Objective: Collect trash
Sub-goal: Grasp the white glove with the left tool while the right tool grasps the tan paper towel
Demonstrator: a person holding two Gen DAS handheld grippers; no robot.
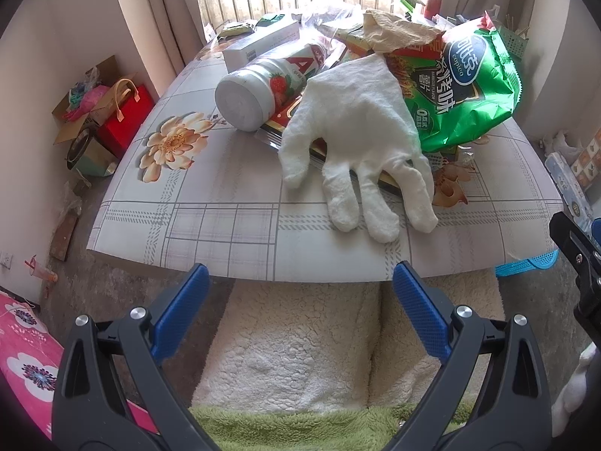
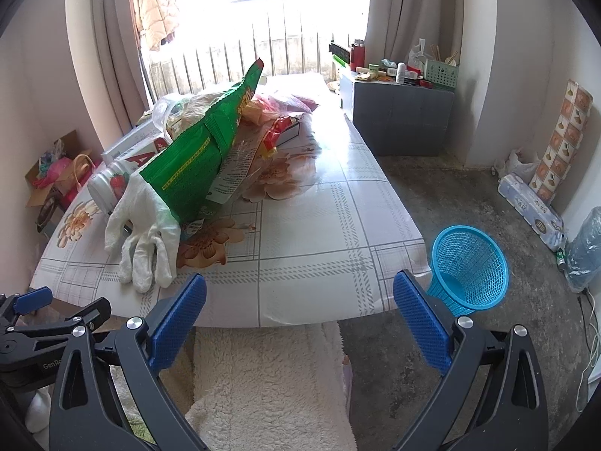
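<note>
A heap of trash lies on the table [image 1: 225, 233]: a white glove [image 1: 357, 131] [image 2: 146, 233], a green snack bag [image 1: 465, 86] [image 2: 203, 165], a white strawberry bottle [image 1: 255, 90] [image 2: 109, 184] on its side, a white box [image 1: 263, 43] and wrappers. My left gripper [image 1: 300, 297] hangs open just short of the table's near edge, in line with the glove, nothing between its blue pads. My right gripper [image 2: 298, 304] is open too, off the table's front right part. A blue mesh bin [image 2: 469, 267] stands on the floor by the table's right corner.
A person's fleece-clad lap [image 1: 293, 353] fills the space under both grippers. Boxes and a red bag [image 1: 127, 120] sit on the floor at left. A grey cabinet [image 2: 402, 112] with clutter, a tissue pack [image 2: 533, 210] and a plastic bag [image 2: 586, 248] line the right side.
</note>
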